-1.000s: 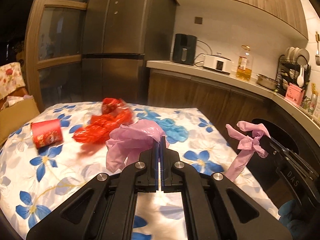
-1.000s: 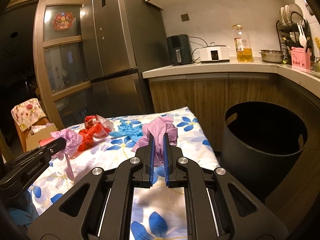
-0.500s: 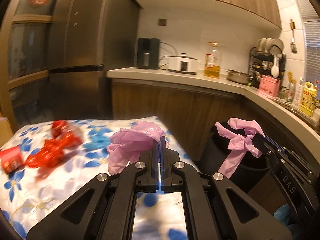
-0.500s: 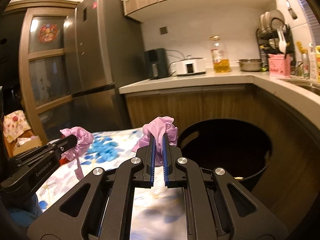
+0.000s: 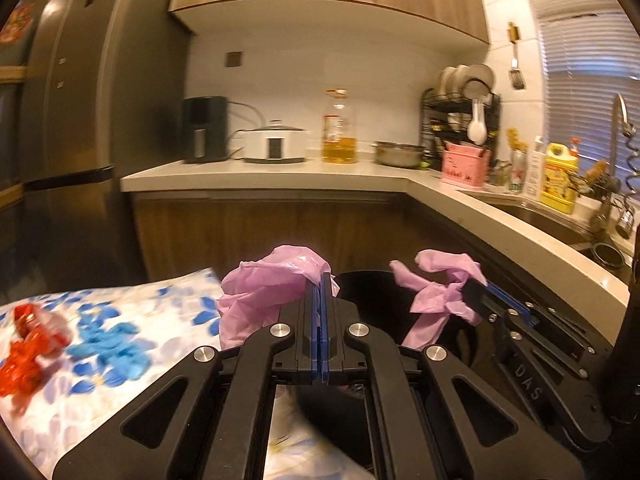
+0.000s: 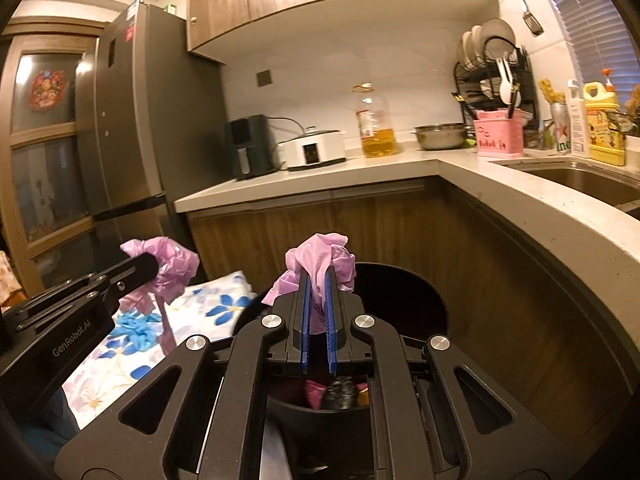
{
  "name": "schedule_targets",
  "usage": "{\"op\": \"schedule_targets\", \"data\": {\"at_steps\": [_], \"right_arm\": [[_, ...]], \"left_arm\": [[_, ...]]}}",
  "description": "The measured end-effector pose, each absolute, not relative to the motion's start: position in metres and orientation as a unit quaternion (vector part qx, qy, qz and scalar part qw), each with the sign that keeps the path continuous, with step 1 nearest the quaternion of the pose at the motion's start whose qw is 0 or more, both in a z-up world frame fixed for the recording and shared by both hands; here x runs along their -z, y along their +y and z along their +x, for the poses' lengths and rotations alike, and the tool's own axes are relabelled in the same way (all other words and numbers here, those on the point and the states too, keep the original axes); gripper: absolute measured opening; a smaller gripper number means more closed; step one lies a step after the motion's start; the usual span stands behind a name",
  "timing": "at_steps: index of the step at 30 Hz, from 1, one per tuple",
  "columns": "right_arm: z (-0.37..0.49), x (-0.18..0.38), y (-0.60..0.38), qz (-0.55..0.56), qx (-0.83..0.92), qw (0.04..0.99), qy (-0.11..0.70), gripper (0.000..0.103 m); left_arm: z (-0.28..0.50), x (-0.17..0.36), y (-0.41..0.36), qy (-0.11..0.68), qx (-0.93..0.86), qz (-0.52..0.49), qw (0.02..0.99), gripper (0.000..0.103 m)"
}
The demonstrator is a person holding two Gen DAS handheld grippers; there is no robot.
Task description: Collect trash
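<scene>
My left gripper (image 5: 321, 280) is shut on a crumpled pink plastic bag (image 5: 272, 284) at the table's right edge, next to the black trash bin (image 5: 372, 292). My right gripper (image 6: 318, 280) is shut on a second pink plastic bag (image 6: 324, 256) and holds it over the bin's (image 6: 404, 292) open mouth. Each gripper shows in the other's view: the right one (image 5: 476, 284) with its bag (image 5: 440, 296), the left one (image 6: 150, 266) with its bag (image 6: 172, 264). Some trash (image 6: 336, 394) lies inside the bin.
A table with a blue-flowered cloth (image 5: 132, 312) holds a blue glove (image 5: 108, 344) and red wrappers (image 5: 28, 344). A curved kitchen counter (image 6: 520, 192) wraps around behind and right of the bin. A fridge (image 6: 132, 128) stands at the left.
Both grippers have swung right from over the table toward the bin, each still holding its pink bag. The red cup and most table trash have left the view.
</scene>
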State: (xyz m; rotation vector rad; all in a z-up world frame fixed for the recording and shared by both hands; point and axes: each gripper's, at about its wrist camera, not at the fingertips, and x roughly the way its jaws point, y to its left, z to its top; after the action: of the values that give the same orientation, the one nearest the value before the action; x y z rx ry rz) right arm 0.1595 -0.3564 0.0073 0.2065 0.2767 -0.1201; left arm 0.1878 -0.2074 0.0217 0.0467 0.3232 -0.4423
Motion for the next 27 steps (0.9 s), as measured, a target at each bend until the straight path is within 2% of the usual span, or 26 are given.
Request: {"op": "schedule_targets", "data": {"at_steps": [21, 23, 25, 26, 27], "right_arm": [[0.182, 0.007, -0.384, 0.1, 0.08, 0.978, 0.167, 0.009], [0.185, 0.008, -0.384, 0.102, 0.083, 0.976, 0.173, 0.015], [0.186, 0.01, -0.385, 0.103, 0.084, 0.976, 0.175, 0.024], [0.187, 0.011, -0.386, 0.103, 0.085, 0.975, 0.175, 0.026], [0.187, 0.012, -0.387, 0.104, 0.087, 0.975, 0.176, 0.028]], "left_arm": [[0.22, 0.001, -0.242, 0.197, 0.255, 0.031, 0.946, 0.001], [0.222, 0.004, -0.244, 0.201, 0.252, 0.033, 0.946, 0.001], [0.224, 0.005, -0.244, 0.205, 0.251, 0.03, 0.946, 0.01], [0.224, 0.006, -0.242, 0.207, 0.252, 0.029, 0.945, 0.012], [0.225, 0.006, -0.241, 0.207, 0.251, 0.03, 0.945, 0.018]]}}
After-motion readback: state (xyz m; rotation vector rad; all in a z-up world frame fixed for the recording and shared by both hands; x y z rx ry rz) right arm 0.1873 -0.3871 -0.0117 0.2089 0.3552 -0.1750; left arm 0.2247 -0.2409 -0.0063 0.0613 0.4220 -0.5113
